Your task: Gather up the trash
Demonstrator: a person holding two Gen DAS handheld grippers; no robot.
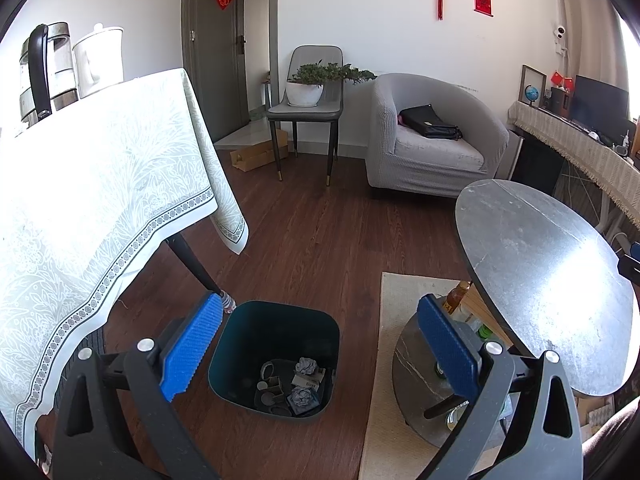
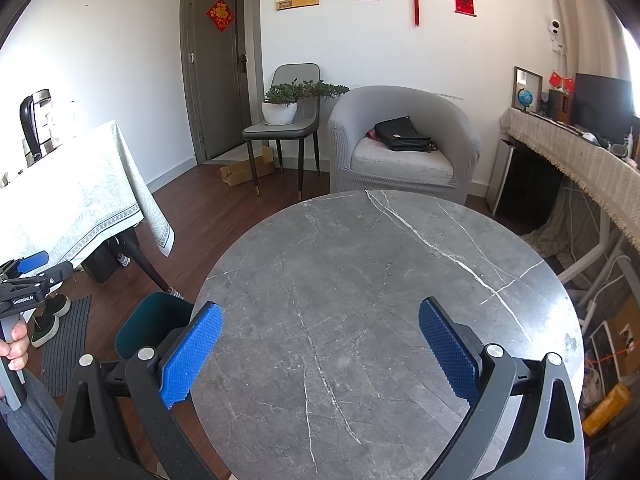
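Both grippers' jaws gape wide: left gripper (image 1: 318,342) above the trash bin (image 1: 276,356), right gripper (image 2: 320,350) above the round surface (image 2: 400,280)

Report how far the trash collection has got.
Done: the trash bin on the floor already holds crumpled paper and other scraps. The round table top shows no trash. In hand: nothing; the left tongs hang open above the bin, and the right tongs are open over the table. Left: no loose trash visible.
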